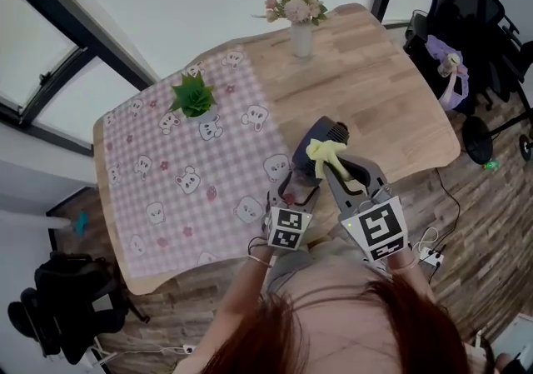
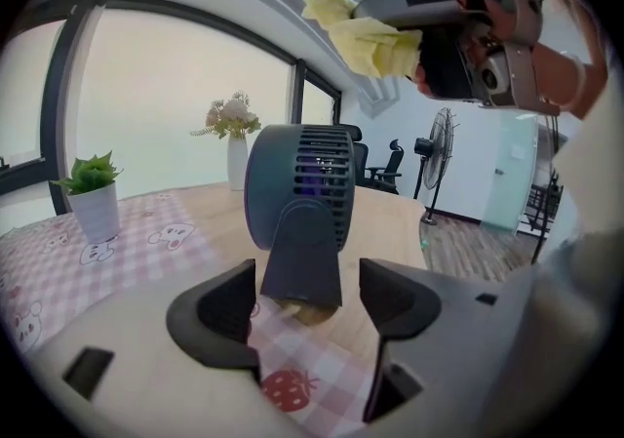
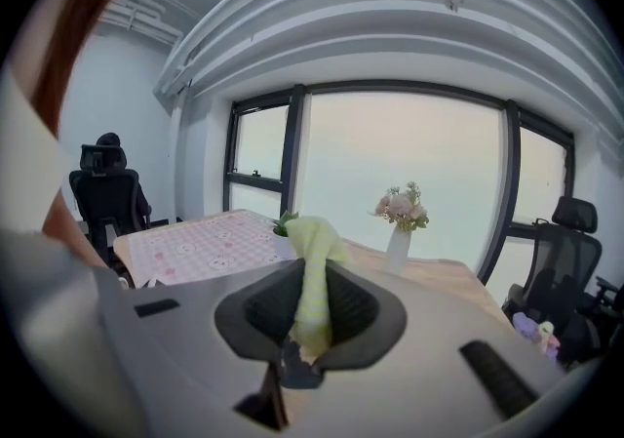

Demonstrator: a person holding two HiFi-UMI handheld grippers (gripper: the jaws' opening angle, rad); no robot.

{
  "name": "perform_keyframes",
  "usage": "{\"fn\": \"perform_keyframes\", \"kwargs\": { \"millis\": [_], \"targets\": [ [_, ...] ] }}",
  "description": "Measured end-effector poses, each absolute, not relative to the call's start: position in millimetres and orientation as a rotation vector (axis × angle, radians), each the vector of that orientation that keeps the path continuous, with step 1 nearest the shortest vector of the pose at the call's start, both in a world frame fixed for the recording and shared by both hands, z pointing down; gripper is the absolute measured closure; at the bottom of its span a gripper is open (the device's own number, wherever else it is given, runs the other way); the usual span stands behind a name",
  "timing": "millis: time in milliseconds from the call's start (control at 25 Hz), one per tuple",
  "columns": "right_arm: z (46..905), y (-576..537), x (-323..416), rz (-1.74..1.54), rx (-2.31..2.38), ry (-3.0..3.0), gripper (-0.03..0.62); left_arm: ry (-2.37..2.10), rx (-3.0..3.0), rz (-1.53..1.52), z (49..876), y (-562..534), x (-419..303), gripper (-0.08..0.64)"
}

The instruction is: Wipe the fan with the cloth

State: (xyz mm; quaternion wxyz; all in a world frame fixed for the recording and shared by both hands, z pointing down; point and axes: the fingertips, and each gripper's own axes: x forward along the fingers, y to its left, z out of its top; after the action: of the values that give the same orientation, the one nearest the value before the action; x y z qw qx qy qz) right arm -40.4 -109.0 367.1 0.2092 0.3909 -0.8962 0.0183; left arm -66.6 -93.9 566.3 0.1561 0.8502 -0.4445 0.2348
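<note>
Left gripper [image 2: 307, 314]: fingers wide apart, empty; the fan [image 2: 297, 187] stands on the table [image 2: 390, 217] just beyond their gap. Right gripper [image 3: 310, 307]: fingers clamp the yellow cloth [image 3: 312, 265] (above the fan). Wiping hasn't begun; next, probably steady the fan and lower the cloth.

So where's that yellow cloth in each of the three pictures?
Head view: the cloth is just right of centre, pinched in the right tongs over the fan.
Left gripper view: the cloth is at top, right of centre, above the fan.
Right gripper view: the cloth is at centre, lower half, clamped between the right tongs.
Shared landmark: the flower vase, on the table in all three.
</note>
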Motion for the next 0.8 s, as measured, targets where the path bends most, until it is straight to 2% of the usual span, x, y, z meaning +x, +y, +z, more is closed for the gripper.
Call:
{"fn": "perform_keyframes", "kwargs": {
  "millis": [800],
  "targets": [
    [425,-123,-82,-0.059,0.895,-2.294,0.543,-1.198,2.488,0.685,589,-122,-54,0.249]
  ]
}}
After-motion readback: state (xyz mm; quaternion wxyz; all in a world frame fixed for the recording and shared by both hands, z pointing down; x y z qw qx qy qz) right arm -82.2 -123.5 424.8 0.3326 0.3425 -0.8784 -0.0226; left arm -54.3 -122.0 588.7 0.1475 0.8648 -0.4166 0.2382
